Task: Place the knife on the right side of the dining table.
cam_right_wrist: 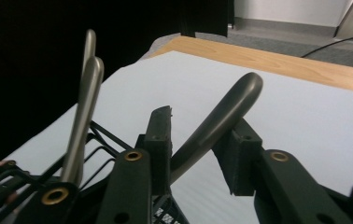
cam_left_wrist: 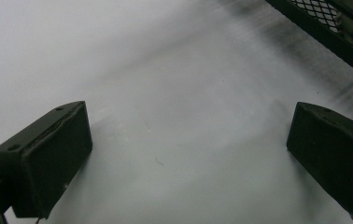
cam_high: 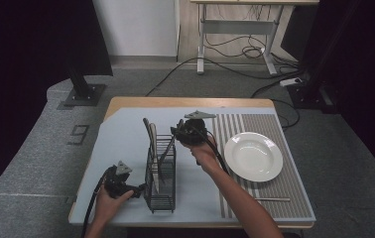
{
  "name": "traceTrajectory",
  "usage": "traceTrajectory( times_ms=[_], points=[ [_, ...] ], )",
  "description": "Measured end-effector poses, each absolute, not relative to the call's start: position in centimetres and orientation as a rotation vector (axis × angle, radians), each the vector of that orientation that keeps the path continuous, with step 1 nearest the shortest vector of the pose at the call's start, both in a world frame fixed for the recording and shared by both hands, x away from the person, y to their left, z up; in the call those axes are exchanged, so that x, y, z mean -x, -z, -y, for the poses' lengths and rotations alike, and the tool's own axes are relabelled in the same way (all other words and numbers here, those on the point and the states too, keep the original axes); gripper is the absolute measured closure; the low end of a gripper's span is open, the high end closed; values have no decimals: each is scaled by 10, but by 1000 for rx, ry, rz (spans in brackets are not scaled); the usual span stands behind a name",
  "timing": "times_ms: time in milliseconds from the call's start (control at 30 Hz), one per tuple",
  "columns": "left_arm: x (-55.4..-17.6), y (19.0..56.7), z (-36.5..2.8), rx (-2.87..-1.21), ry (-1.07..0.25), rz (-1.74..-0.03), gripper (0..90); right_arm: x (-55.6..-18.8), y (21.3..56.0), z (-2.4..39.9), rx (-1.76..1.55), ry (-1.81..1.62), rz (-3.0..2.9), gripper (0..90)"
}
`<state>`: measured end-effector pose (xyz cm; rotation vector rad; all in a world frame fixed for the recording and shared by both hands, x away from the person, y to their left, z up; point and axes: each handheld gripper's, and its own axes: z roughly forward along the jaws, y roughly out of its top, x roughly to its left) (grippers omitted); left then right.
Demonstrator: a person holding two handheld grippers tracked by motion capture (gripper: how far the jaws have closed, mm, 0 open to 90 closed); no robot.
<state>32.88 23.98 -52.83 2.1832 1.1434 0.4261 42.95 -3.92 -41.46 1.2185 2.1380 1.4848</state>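
1. Bench (cam_high: 126,148): light blue-grey mat on top, striped placemat (cam_high: 275,193) on its right part.
2. White plate (cam_high: 253,155) sits on placemat, well apart from the rack.
3. Black wire rack (cam_high: 159,176) stands mid-bench, metal utensils upright in it.
4. L gripper (cam_high: 137,190) rests low on the mat just left of rack's near end; fingers (cam_left_wrist: 44,158) wide apart, nothing btwn them.
5. R gripper (cam_high: 174,133) at rack's far end, fingers (cam_right_wrist: 158,140) part closed around a slanted utensil handle (cam_right_wrist: 216,123); left finger touches it, right one looks just short.
6. Handle leans out of rack toward the R gripper.
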Motion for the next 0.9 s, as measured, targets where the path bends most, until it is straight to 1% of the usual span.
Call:
traceTrajectory(
  times_ms=[33,300,433,533,700,900],
  points=[
    [-329,528,-240,-2184,-427,-1143,0,-430,412,41,-1240,-1533,-2144,709],
    [-329,528,-240,-2185,-427,-1143,0,-418,396,42,-1186,-1661,-2102,769],
    [-329,528,-240,-2184,-426,-1143,0,-412,383,46,-1133,-1705,-2034,806],
    [-329,528,-240,-2185,-426,-1143,0,-408,378,48,-1088,-1703,-2005,813],
    [-329,528,-240,-2184,-427,-1143,0,-401,380,40,-993,-1682,-2045,801],
    [-329,528,-240,-2184,-428,-1143,0,-394,395,26,-923,-1569,-2110,796]
  ],
)
